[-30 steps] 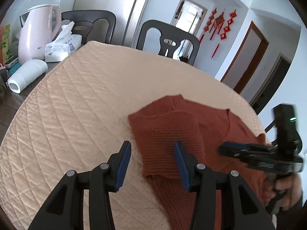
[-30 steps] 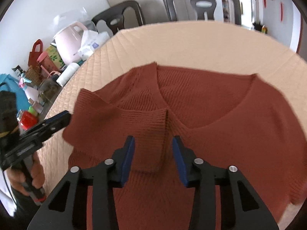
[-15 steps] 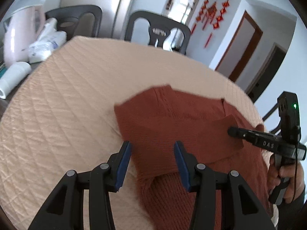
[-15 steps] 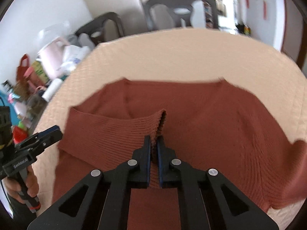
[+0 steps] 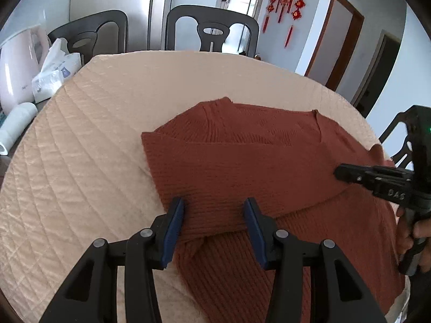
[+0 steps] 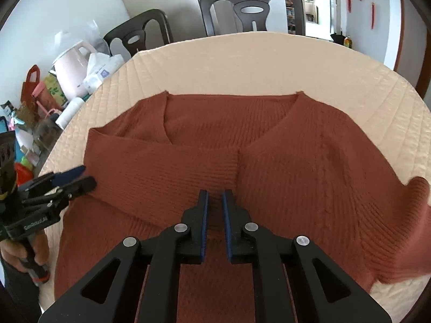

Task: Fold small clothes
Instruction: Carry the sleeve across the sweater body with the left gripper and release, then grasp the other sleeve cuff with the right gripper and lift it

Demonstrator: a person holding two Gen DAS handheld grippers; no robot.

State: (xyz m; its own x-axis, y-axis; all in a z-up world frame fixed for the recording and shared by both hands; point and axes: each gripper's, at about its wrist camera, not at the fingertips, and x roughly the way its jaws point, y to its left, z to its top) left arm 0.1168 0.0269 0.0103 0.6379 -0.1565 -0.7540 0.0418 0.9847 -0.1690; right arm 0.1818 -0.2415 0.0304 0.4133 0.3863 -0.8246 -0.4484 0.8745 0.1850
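A rust-red knit sweater [image 6: 296, 161] lies flat on the quilted cream table cover [image 6: 242, 62], neckline to the far side. Its left sleeve [image 6: 167, 172] is folded across the chest. My right gripper [image 6: 214, 202] hovers over the sleeve's cuff end with its jaws a narrow gap apart and nothing pinched between them; it also shows in the left wrist view [image 5: 347, 173]. My left gripper [image 5: 214, 212] is open, its jaws straddling the folded sleeve near the sweater's left edge [image 5: 242, 167]. It shows in the right wrist view [image 6: 78, 177].
Two dark chairs [image 5: 212, 32] stand behind the table. A pink kettle [image 5: 16, 67], a tissue pack [image 5: 56, 72] and a white cylinder [image 5: 13, 123] sit at the left beside the cover. Bottles and bags [image 6: 35, 102] crowd the left side. The right sleeve [image 6: 409, 215] hangs at the table edge.
My right gripper shut on the folded sleeve's cuff, then parted slightly and drew back. My left gripper moved in over the sleeve's fold. The sleeve now lies flatter across the chest.
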